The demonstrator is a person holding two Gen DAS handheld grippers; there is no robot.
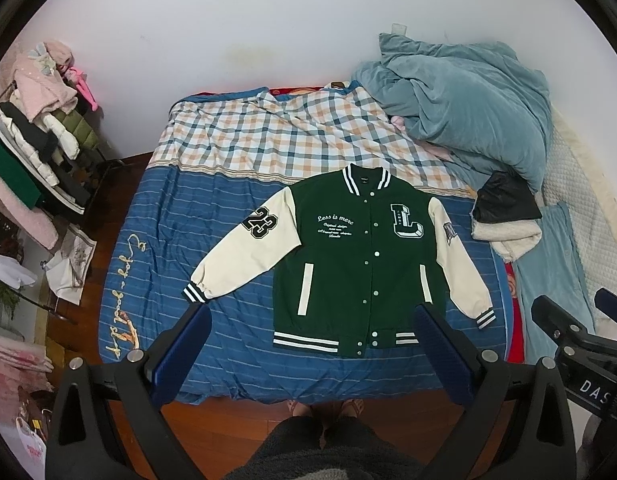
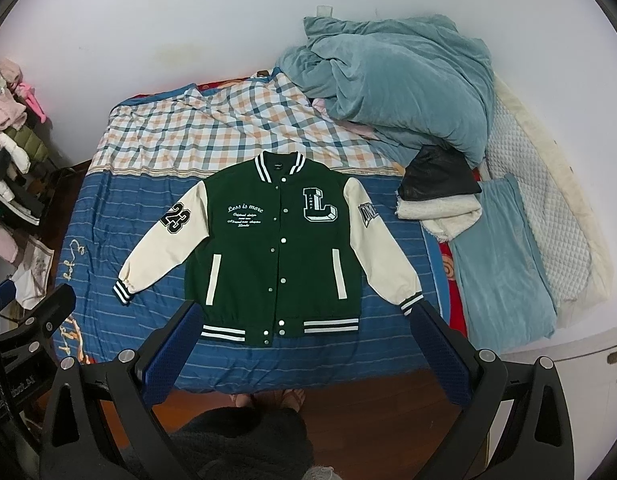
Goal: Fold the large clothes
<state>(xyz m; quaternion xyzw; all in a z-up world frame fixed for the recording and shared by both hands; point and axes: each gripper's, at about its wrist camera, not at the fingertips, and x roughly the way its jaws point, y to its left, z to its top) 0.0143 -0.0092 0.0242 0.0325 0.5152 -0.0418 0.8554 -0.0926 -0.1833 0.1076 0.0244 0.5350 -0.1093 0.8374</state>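
A green varsity jacket (image 1: 348,256) with cream sleeves lies flat, front up and buttoned, on the blue striped bedspread (image 1: 156,248); it also shows in the right wrist view (image 2: 268,248). Both sleeves are spread out to the sides. My left gripper (image 1: 312,320) is open and empty, held high above the jacket's hem. My right gripper (image 2: 306,316) is open and empty, also high above the hem. The right gripper's body shows at the right edge of the left wrist view (image 1: 580,336).
A crumpled teal duvet (image 1: 468,112) and a black-and-cream folded garment (image 1: 504,216) lie at the bed's far right. A checked sheet (image 1: 276,132) covers the bed's head. A clothes rack (image 1: 36,140) stands left. Wooden floor (image 1: 388,412) and the person's feet are below.
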